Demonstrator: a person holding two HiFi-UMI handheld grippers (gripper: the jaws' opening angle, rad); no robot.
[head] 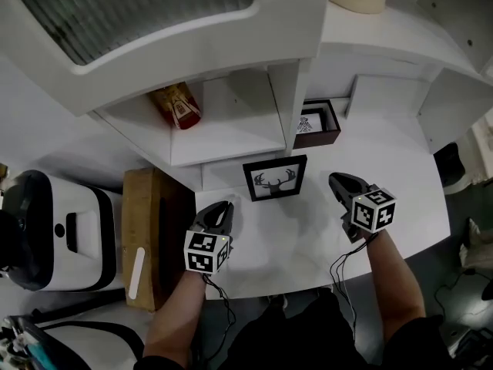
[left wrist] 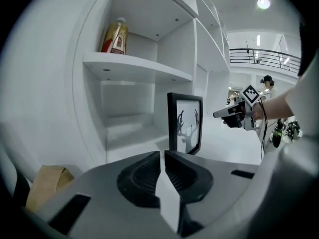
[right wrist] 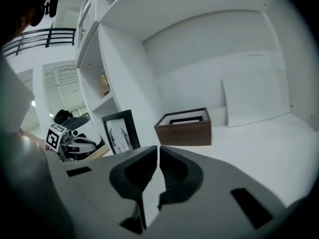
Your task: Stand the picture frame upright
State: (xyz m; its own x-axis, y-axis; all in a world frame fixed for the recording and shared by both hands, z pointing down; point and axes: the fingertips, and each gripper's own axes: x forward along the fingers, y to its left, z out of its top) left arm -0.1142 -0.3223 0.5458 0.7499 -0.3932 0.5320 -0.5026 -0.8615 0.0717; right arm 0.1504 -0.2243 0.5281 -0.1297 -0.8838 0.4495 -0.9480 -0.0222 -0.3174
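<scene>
While I am holding my left hand-held gripper (head: 219, 206) low over the worktop (head: 308, 241), its jaws are resting together with nothing between them, as the left gripper view is showing plainly. My right hand-held gripper (head: 340, 180) is doing the same on the other side: its jaws are pressing against each other and carrying nothing. Both are pointing toward the back of the worktop, and neither is touching anything.

Between the two of them and a little farther back, the picture frame (head: 275, 178) is standing upright on the worktop, its black border and its antlered deer print facing me. It is sitting just in front of the white shelf unit (head: 231, 141), clear of both sets of jaws.

Behind the frame and to its right, a dark wooden box (head: 327, 133) is sitting in a recess of the unit, holding what looks like another framed print. On the shelf up to the left, a gold and red bottle (head: 177, 106) is standing. A brown cardboard box (head: 146, 206) is lying near my left wrist.
</scene>
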